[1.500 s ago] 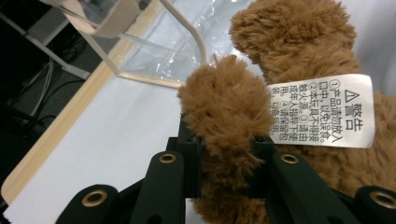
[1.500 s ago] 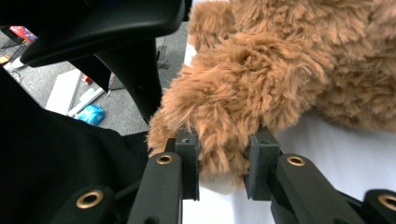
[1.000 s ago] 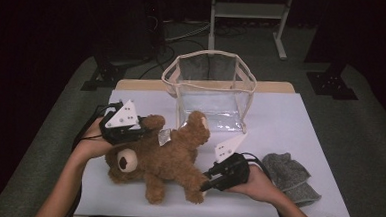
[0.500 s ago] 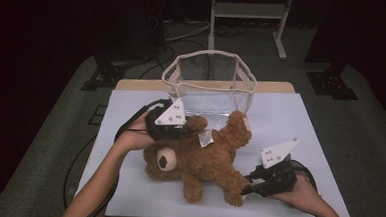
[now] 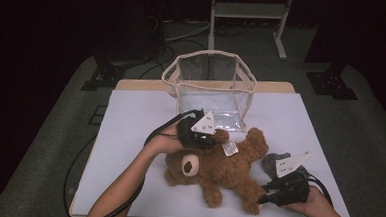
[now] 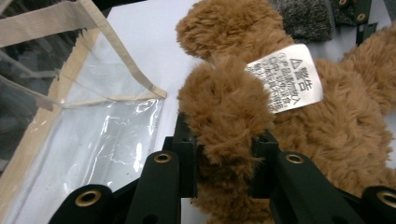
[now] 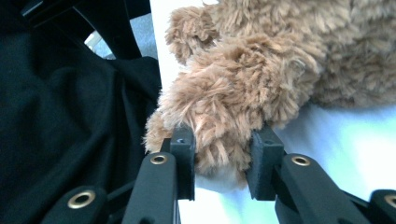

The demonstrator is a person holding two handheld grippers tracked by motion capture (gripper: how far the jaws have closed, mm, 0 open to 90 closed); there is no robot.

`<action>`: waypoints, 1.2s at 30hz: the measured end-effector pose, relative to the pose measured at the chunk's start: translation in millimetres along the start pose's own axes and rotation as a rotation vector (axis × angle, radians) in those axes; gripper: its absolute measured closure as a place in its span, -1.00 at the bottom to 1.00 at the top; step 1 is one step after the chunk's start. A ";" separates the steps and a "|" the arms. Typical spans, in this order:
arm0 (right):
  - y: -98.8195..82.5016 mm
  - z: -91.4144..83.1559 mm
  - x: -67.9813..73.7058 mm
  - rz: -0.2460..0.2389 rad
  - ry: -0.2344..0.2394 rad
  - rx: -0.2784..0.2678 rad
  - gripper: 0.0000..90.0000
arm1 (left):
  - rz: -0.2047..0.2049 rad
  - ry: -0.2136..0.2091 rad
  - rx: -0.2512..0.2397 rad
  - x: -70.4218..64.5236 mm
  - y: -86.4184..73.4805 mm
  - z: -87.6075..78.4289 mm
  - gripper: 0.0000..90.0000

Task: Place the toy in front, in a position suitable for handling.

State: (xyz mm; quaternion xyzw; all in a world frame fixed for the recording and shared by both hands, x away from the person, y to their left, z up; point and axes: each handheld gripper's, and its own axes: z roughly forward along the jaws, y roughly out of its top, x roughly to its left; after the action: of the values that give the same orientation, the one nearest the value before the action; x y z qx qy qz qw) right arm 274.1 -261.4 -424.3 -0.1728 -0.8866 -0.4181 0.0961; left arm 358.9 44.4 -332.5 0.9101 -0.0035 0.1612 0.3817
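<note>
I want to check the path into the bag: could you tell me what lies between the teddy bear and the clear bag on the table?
Nothing but a short bare strip of the white table separates the teddy bear from the clear bag, as the high view and left gripper view show.

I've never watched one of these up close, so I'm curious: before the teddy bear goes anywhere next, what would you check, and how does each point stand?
1. Left gripper clamps a bear limb: ok, the fur is squeezed between the jaws.
2. Right gripper holds a leg: cannot tell. The jaws have just been opening, and the fur lies between them.
3. Clear bag stands open-topped behind the bear: ok.
4. Path from bear to bag is free: ok.
5. Grey cloth is clear of the bear: not ok, it lies against it.
6. Label is free of the jaws: ok.
</note>
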 end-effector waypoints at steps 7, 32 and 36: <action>-3.5 -2.9 1.3 0.019 -0.021 0.027 0.05 | 0.007 0.012 -0.041 -1.3 -4.5 -11.8 0.14; -31.1 -57.4 -42.2 0.105 -0.446 0.018 -0.28 | -0.063 0.061 -0.037 -38.9 -78.8 -59.5 -0.65; -37.6 -50.6 -51.9 0.123 -0.462 0.046 -0.23 | -0.058 0.078 -0.009 -39.7 -87.3 -55.8 -0.71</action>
State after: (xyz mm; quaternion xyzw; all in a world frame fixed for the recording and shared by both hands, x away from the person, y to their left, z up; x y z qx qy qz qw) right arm 308.7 -334.6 -435.3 -0.3152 -0.8822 -0.3405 -0.0803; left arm 316.2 140.4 -368.2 0.9012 0.0369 0.1854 0.3900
